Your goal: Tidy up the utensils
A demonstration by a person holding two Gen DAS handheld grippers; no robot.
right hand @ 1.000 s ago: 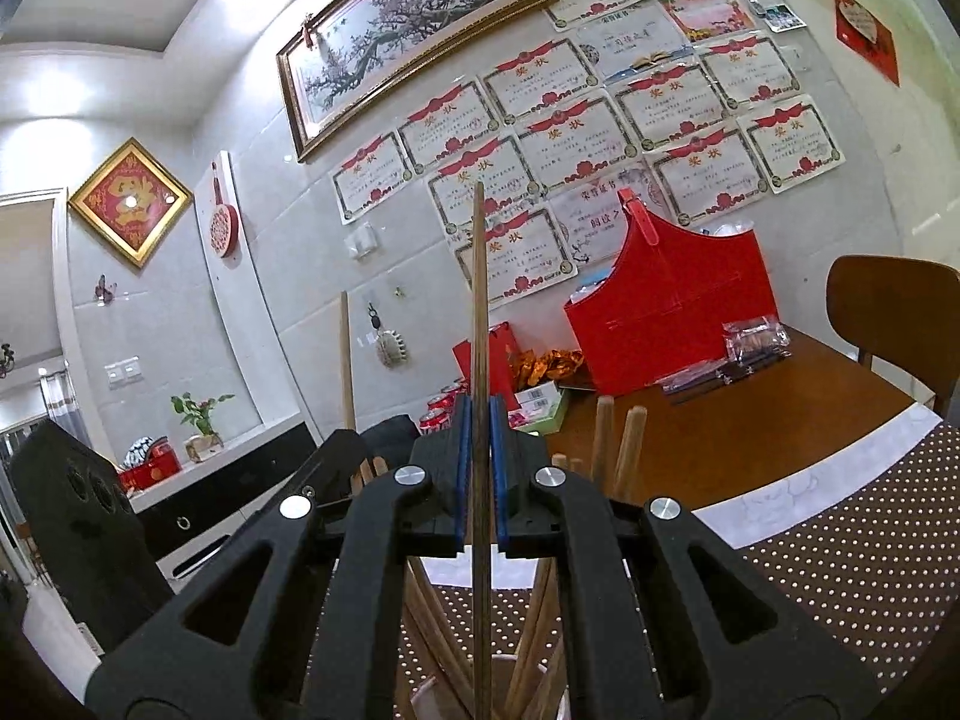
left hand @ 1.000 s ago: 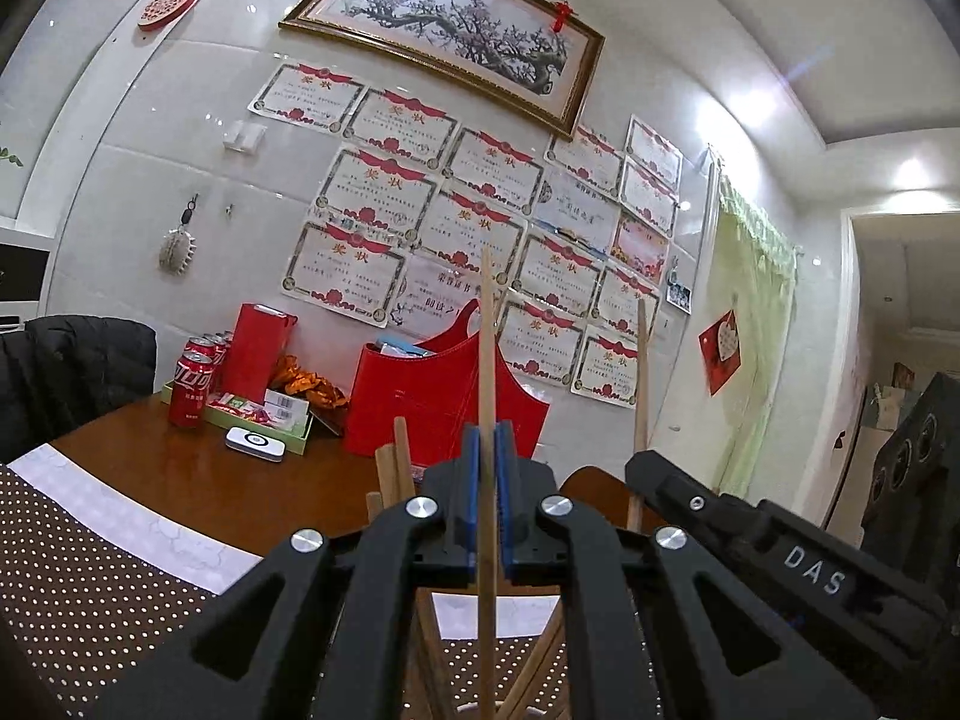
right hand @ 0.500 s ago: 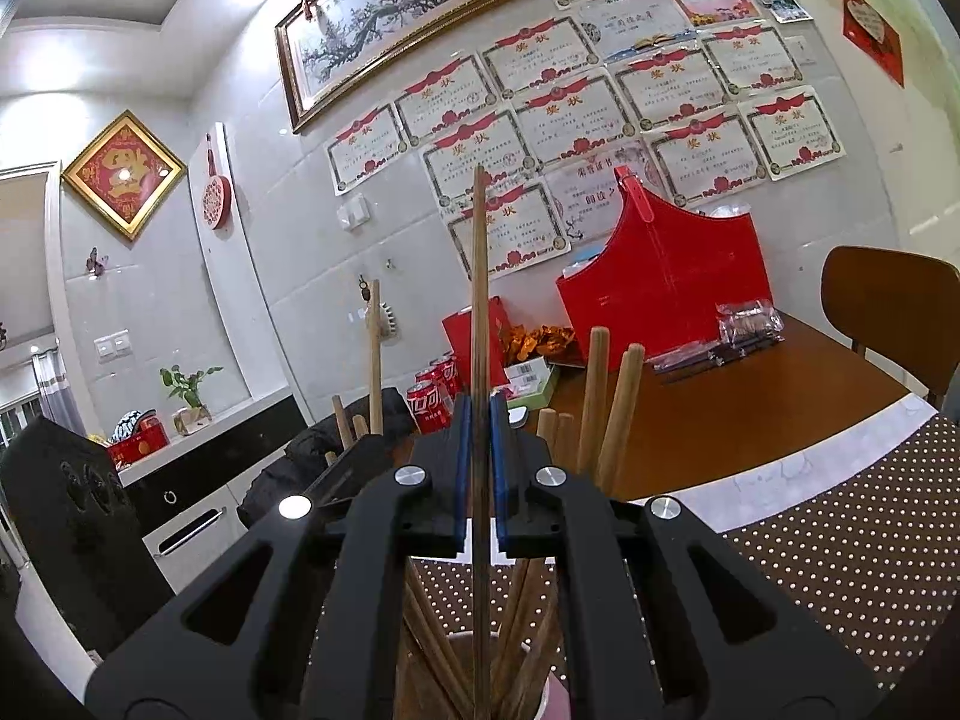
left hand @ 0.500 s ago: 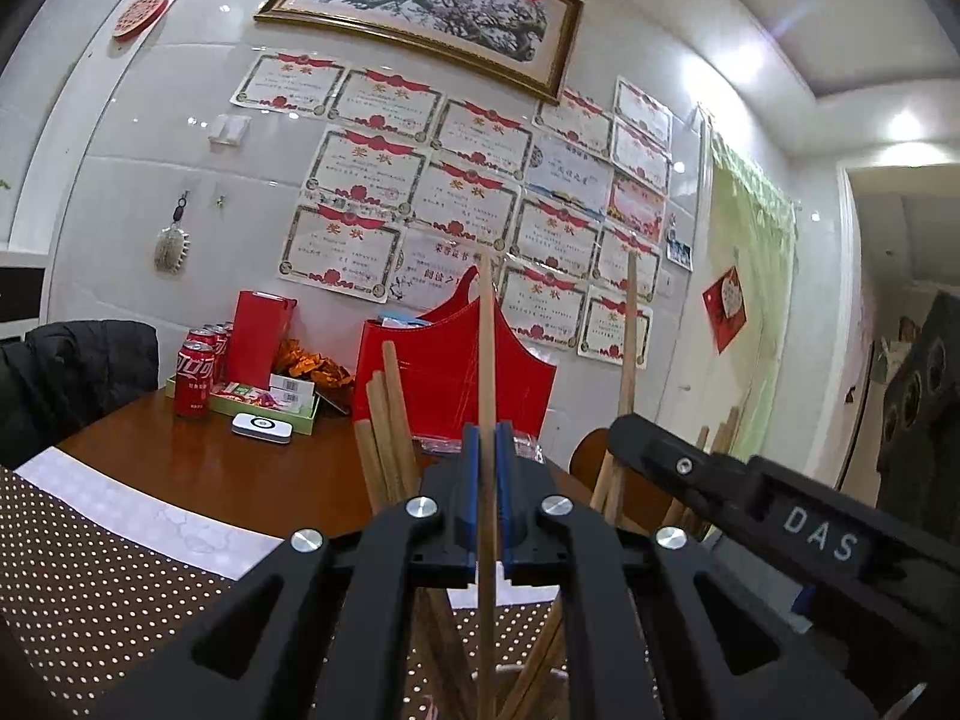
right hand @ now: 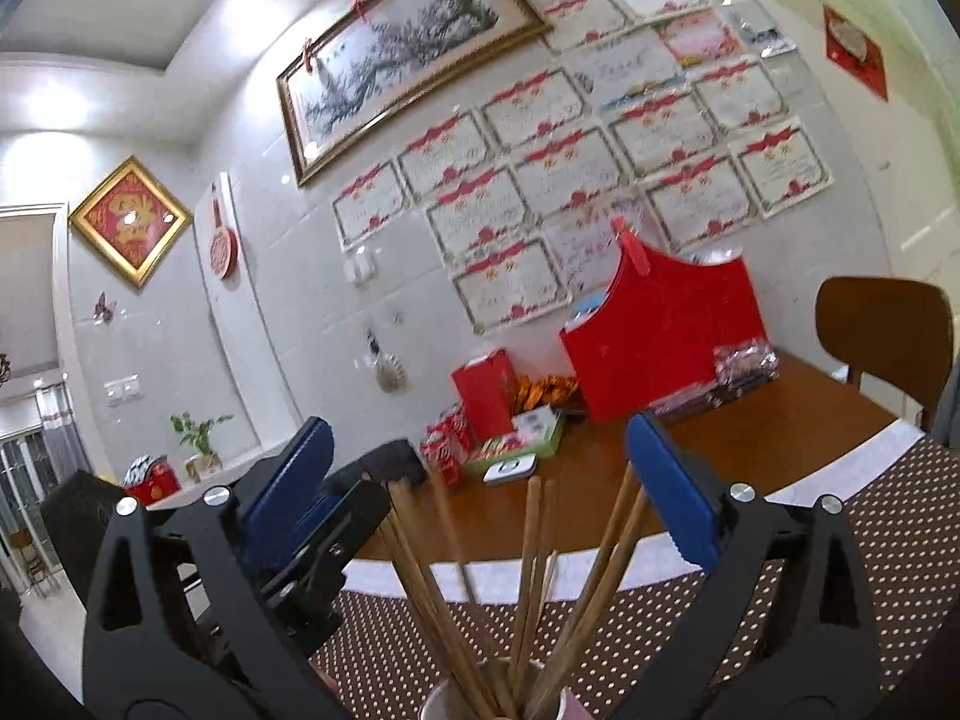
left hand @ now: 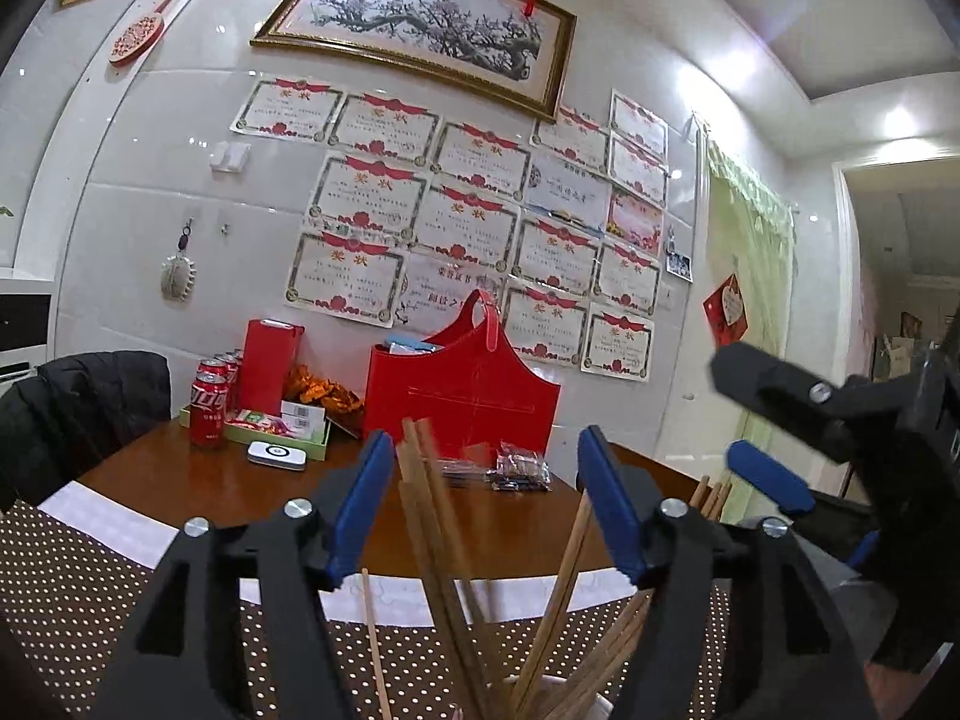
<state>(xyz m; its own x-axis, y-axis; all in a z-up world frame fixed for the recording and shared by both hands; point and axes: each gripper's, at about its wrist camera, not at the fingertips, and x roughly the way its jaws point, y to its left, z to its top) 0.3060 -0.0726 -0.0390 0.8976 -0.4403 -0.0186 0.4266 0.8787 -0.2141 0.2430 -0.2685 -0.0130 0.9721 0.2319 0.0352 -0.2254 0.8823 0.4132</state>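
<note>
The left gripper [left hand: 486,498] is standing with its blue-padded fingers [left hand: 360,504] spread wide, gripping nothing. The right gripper [right hand: 486,492] is gaping likewise, just beside it.

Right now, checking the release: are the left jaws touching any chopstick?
Apart. Left wrist view: the left gripper is open, with clear gaps between both jaws and the chopsticks in the cup.

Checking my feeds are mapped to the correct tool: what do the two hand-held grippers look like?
Both match. The left hand-held gripper and the right hand-held gripper each have black plastic fingers with triangular cut-outs, silver round screw heads, and flat blue pads on the inner faces. No cables, sleeves or lettering show in either view.
</note>
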